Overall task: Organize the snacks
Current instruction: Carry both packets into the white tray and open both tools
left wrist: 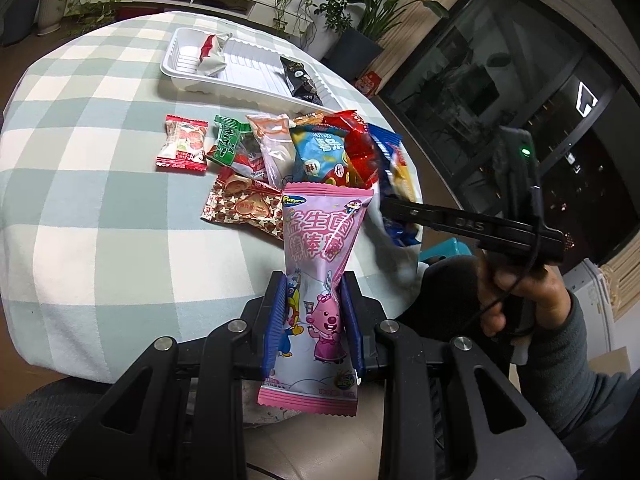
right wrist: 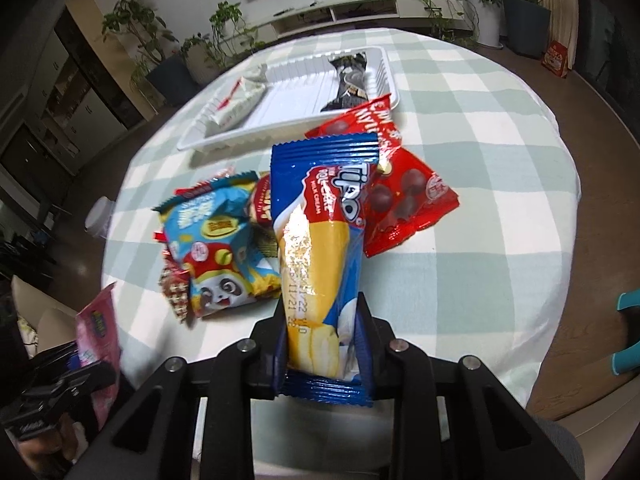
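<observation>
My left gripper point(left wrist: 313, 292) is shut on a pink cartoon snack packet point(left wrist: 320, 264) and holds it above the table's near edge. My right gripper point(right wrist: 322, 316) is shut on a blue and yellow Tipo cake packet point(right wrist: 320, 240), also lifted. The right gripper also shows in the left wrist view point(left wrist: 390, 204) with the blue packet point(left wrist: 396, 168). A white tray point(left wrist: 248, 76) at the far side holds a white and red packet point(left wrist: 212, 54) and a black packet point(left wrist: 300, 80). Several loose snacks point(left wrist: 256, 152) lie in a pile in front of the tray.
The round table has a green and white checked cloth point(left wrist: 100, 168). A red chocolate-ball bag point(right wrist: 404, 196) and a blue panda packet point(right wrist: 224, 248) lie on it. Potted plants point(left wrist: 360, 12) and a low cabinet stand behind. A teal stool point(right wrist: 628, 336) stands at the right.
</observation>
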Demonstrator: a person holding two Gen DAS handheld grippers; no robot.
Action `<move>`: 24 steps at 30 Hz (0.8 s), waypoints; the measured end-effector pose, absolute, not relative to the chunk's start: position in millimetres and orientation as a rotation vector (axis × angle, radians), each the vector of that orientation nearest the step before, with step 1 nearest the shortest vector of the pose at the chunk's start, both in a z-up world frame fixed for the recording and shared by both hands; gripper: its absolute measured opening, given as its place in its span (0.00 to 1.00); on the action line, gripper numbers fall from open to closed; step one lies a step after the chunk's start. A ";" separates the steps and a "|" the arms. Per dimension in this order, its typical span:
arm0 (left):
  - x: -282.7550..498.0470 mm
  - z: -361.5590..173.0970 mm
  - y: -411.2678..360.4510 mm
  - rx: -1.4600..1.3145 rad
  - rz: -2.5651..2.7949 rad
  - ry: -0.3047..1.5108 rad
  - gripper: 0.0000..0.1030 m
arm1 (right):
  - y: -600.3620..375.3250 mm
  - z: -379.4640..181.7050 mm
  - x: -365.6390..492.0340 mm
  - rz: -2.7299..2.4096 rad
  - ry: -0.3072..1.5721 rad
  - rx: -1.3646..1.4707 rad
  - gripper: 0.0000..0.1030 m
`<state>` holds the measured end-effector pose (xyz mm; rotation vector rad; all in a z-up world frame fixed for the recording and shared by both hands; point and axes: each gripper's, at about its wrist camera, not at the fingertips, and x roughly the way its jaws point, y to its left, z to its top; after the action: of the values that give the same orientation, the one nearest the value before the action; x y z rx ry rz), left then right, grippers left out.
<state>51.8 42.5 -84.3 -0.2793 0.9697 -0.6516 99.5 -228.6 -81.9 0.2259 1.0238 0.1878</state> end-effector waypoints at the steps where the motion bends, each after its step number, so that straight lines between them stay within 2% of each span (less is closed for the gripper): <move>1: 51.5 -83.7 43.5 -0.283 -0.652 0.968 0.25 | -231.1 -78.2 95.5 0.197 1.015 0.242 0.30; 9: 59.8 -68.7 63.4 -0.342 -0.640 0.937 0.25 | -258.7 -55.6 78.7 0.224 0.954 0.343 0.30; 15: 87.4 -32.8 92.9 -0.348 -0.595 0.869 0.25 | -309.0 -41.2 85.6 0.135 0.904 0.431 0.30; 24: 186.2 45.5 104.0 -0.243 -0.510 0.776 0.25 | -376.2 38.8 117.4 -0.036 0.687 0.483 0.30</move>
<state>186.2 104.0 45.5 -0.2434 0.7763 -0.5101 117.4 -376.2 38.8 0.4827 0.6873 -0.0355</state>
